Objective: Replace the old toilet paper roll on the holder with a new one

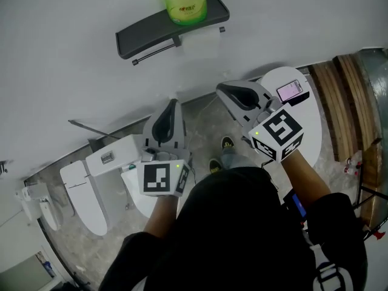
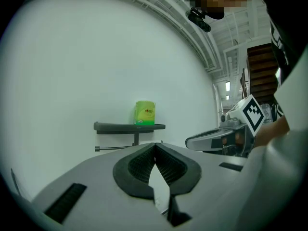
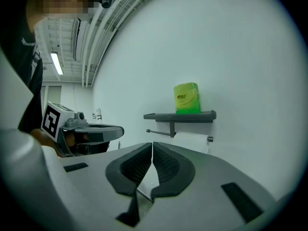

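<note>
A dark wall shelf carries a new roll in green wrap. Under it, the old white roll hangs on the holder's bar. Both grippers are held level in front of the wall, below the holder and apart from it. My left gripper is shut with nothing in it, its pads meeting at the tip. My right gripper is also shut and empty. The right gripper view shows the green roll and the old roll ahead. The left gripper view shows the green roll above the shelf.
A white toilet stands at the lower left against the wall. A white round table with a phone on it is at the right, with wooden steps beyond it. Grey tiled floor lies between them.
</note>
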Demonstrator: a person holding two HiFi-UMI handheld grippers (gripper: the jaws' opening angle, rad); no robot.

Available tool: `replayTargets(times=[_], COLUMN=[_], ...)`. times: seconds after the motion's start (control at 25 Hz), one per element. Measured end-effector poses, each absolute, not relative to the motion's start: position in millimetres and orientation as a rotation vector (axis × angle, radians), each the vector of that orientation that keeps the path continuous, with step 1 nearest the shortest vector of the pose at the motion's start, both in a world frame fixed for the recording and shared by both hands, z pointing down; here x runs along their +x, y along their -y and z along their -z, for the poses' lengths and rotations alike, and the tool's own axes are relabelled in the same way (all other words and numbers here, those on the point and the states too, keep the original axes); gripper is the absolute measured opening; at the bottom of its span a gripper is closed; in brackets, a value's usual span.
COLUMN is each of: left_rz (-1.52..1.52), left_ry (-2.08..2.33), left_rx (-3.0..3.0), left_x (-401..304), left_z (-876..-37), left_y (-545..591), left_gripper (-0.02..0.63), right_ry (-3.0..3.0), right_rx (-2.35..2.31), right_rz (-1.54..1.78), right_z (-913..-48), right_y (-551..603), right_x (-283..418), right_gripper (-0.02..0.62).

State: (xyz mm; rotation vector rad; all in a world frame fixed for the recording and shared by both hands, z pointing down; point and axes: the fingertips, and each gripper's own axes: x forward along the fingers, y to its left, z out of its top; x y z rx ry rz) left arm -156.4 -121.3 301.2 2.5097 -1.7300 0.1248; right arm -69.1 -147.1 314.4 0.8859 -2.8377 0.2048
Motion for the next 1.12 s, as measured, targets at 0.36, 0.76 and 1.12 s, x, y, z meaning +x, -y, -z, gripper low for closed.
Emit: replayTargets(times=[0.36,0.76,1.12], left_rz=[-0.168,-0.186,-0.176], left_ry=[1.791,1.835,1.828], left_rx=[2.499,2.5,2.501], left_x=[-142.5,-124.1,-118.3], left_z=[-300.0,-301.3,-310.8], left_y=[154.9,183.4,191.1], left_gripper=[0.023,0.023,0.023], right_ry=[2.863,2.874,2.827], right_rx=[0.834,0.784,0.86], right_rz=[-0.176,-0.079,0.006], right_z=[-319.1,-312.7,-311.8], right_y=[180.3,216.6,235.8], right_x=[-55.3,-25.5,-0.1], right_gripper=[0.02,0.02,0.02])
